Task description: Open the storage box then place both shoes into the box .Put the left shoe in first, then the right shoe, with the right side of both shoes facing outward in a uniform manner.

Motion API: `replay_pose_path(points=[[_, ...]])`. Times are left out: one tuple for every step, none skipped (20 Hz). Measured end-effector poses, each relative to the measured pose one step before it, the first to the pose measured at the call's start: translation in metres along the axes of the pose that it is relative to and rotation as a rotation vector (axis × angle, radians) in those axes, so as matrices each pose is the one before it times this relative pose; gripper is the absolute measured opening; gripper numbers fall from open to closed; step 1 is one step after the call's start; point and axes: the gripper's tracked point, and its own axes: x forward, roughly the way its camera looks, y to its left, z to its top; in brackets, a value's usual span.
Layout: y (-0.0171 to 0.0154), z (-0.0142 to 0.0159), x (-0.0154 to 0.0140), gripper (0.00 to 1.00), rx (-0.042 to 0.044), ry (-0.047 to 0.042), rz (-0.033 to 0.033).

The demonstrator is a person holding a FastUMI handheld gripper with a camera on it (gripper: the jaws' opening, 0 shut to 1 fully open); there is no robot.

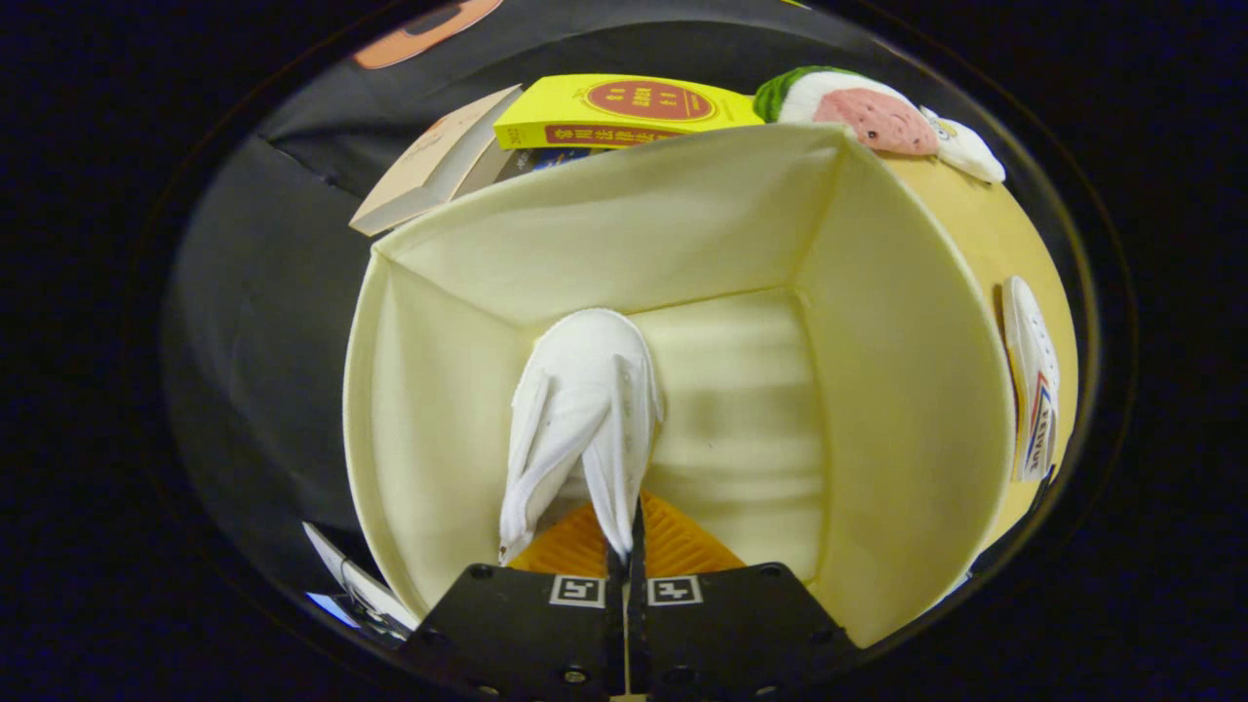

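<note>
White and soft-looking, a shoe (582, 409) hung down inside the open storage box (907, 390), its toe end pointing toward the box's floor and its upper edge pinched at the gripper (629, 546). The two fingers stood nearly closed, with only a thin sliver between them, and both pressed on the thin edge of the shoe's opening, so the tool was narrow and holding the shoe. A ribbed orange surface (673, 546), apparently part of the shoe, showed just behind the fingertips, though I could not tell exactly what it was.

The box was pale cream, with fabric-like walls rising on all sides of the shoe; its floor looked bare around the hanging shoe. The shoe hung nearer the left wall than the right, touching neither wall as far as could be seen.

Beyond the far wall of the box lay a yellow book (624, 109), and just beside it to the left a beige book (429, 166), tilted. To the right of the yellow book sat a plush toy shaped like a watermelon slice (858, 107), green, white and pink. Outside the right wall, on the yellowish table top (985, 234), lay a second white shoe (1032, 380) with coloured markings along its side, well apart from the gripper.
</note>
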Motion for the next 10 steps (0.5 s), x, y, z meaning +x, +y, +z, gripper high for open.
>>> replay_pose_path(points=[[0.00224,-0.00315,-0.0016,0.14,-0.03062,0.01407,0.01332],[-0.00553,-0.00236,-0.00284,0.21,-0.03741,0.00079,-0.02181],[-0.00408,0.00487,-0.00727,0.27,-0.0242,-0.02132,-0.00526],[-0.00291,0.00262,-0.00817,0.27,-0.01315,-0.01966,0.00099],[-0.00016,0.00086,-0.01144,0.36,-0.00679,-0.00523,0.02205],[0.00258,0.00056,-0.01569,0.45,-0.00385,-0.0025,0.0398],[0.00224,-0.00028,-0.01476,0.53,-0.00592,-0.00491,0.04145],[0.00181,0.00197,-0.0164,0.61,-0.00806,-0.00562,0.05092],[-0.00042,0.00175,-0.01693,0.69,-0.00848,-0.00316,0.04539],[-0.00429,0.00218,-0.01642,0.77,-0.01242,-0.00362,0.03128]])
